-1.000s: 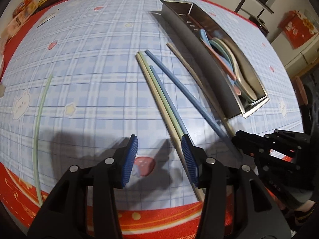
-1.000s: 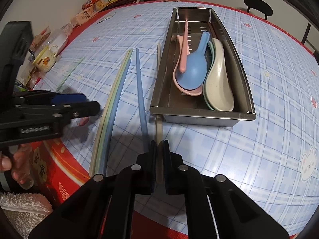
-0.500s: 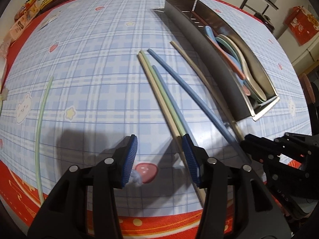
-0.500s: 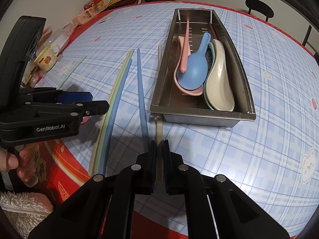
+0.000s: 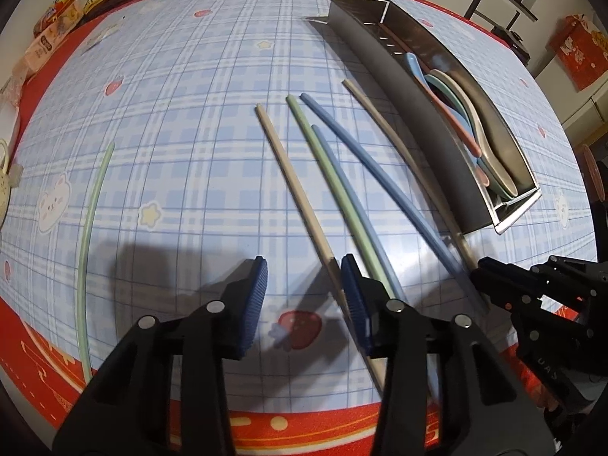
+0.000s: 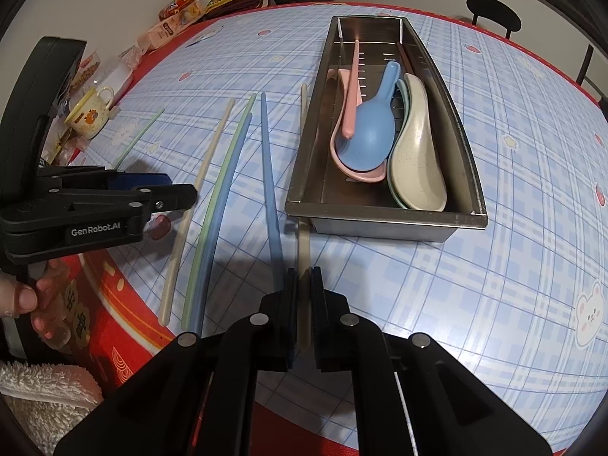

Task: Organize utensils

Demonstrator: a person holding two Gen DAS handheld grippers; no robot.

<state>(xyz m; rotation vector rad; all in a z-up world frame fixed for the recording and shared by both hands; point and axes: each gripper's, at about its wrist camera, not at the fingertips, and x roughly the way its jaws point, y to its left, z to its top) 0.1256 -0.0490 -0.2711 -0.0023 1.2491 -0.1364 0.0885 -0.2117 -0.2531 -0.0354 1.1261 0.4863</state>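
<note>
Steel tray (image 6: 383, 224) walls off the right; chopsticks (image 5: 334, 174) crowd the cloth leftward.

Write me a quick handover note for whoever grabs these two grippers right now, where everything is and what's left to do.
Right gripper: shut on the beige chopstick lying beside the metal tray.
Left gripper: open, low over the table, the cream chopstick at its right finger.
Done: spoons and a pink chopstick are in the tray.
Left: cream, green, two blue chopsticks, plus a stray green one far left.
</note>
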